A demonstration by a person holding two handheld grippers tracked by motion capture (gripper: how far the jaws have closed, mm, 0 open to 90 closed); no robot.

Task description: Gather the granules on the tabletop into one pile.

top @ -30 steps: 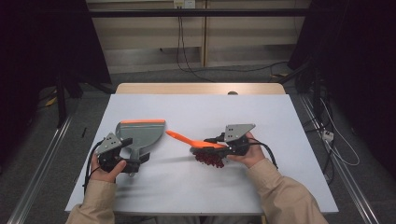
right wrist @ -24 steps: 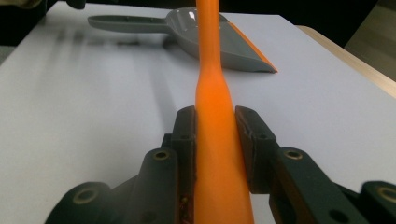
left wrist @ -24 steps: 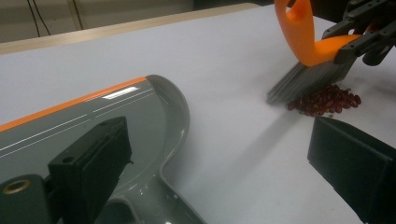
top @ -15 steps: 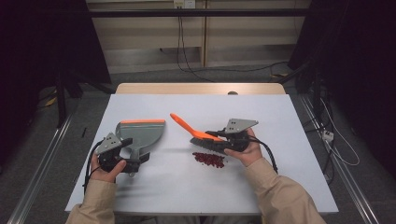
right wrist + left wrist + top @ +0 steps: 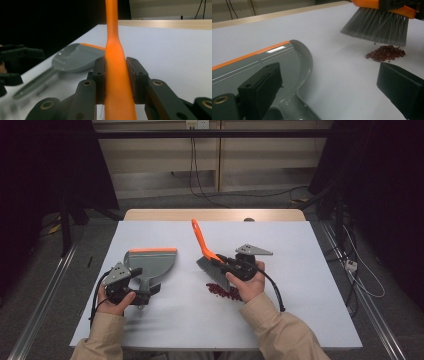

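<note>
- One orange-handled grey-bristled brush (image 5: 207, 251): right tool (image 5: 226, 262) pinches its handle, above one red bead pile (image 5: 223, 291).
- One grey plastic dustpan (image 5: 150, 265), empty, at 9 o'clock.
- Left tool (image 5: 145, 292): grip state indeterminate.

Both arms come in from below in tan sleeves. The left hand (image 5: 112, 297) holds the left claw (image 5: 145, 292) low, its jaws standing wide apart. The right hand (image 5: 248, 282) holds the right claw (image 5: 220, 260), jaws squeezed tight on the brush (image 5: 115, 82).
</note>
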